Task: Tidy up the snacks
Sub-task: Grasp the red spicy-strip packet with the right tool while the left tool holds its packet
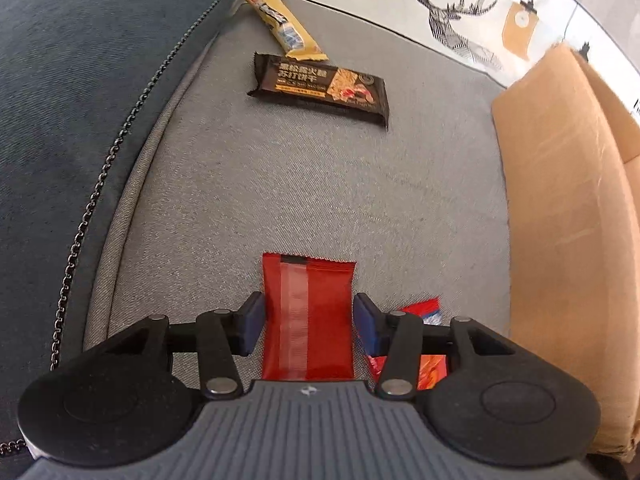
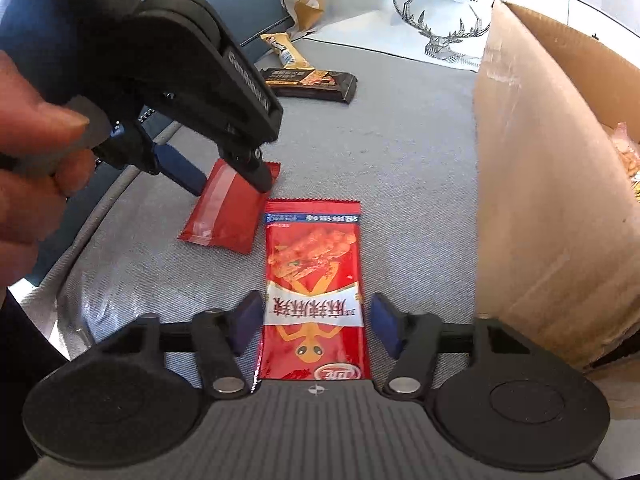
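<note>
A grey sofa cushion (image 1: 320,184) fills most of both views, and it is bordered at the left of the frame by a dark blue cushion (image 1: 60,100) with beaded trim. A cardboard box (image 2: 552,200) is seen standing at the right edge of the frame; some snacks appear already inside it at the far right of the right wrist view, so part of the sorting is judged done. Four packets are still left on the sofa. At the lower centre of the right wrist view a printed red snack bag (image 2: 314,292) is straddled by the right hand-held gripper (image 2: 314,326), whose jaws stand apart, the pads just beside the bag's edges but not seen pressing on it. To its left a plain red packet (image 1: 308,316) is framed by the left hand-held gripper (image 1: 308,324), likewise apart, with a slim gap visible at each pad. Toward the upper centre a black cracker packet (image 1: 320,88) and, beyond it, a yellow bar (image 1: 282,22) lie untouched. Neither red packet is yet gripped; by judgement, closing, lifting and boxing remain for all four.
</note>
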The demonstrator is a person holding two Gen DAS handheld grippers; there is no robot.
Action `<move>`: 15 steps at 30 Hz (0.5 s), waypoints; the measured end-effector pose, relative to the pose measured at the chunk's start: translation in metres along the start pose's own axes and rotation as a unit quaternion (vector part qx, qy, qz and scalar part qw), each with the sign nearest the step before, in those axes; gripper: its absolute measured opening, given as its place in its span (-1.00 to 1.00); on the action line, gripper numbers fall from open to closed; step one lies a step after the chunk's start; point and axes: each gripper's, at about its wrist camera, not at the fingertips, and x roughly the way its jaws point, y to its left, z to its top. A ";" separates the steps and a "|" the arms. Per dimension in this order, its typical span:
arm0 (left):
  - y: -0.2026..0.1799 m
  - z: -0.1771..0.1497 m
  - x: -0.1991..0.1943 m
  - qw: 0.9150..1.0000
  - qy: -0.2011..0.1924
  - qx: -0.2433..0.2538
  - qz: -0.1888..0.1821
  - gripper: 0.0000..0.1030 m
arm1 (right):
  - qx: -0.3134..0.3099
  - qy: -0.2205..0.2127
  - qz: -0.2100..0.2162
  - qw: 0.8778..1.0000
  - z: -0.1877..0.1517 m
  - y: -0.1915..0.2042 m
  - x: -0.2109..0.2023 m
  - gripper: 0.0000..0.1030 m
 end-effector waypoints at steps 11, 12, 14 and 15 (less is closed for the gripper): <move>-0.010 -0.002 0.004 0.999 -0.003 0.034 0.023 0.02 | 0.025 -0.007 -0.008 1.000 0.000 -0.007 0.000 -0.03; -0.011 -0.002 0.004 0.999 -0.005 0.038 0.026 -0.01 | 0.025 -0.007 -0.008 1.000 0.000 -0.006 0.001 -0.03; -0.013 -0.002 0.003 0.999 -0.011 0.041 0.029 -0.08 | 0.027 -0.007 -0.009 1.000 0.000 -0.005 0.000 -0.02; -0.012 -0.001 0.002 0.999 -0.016 0.040 0.030 -0.14 | 0.028 -0.007 -0.008 1.000 0.000 -0.005 0.000 -0.01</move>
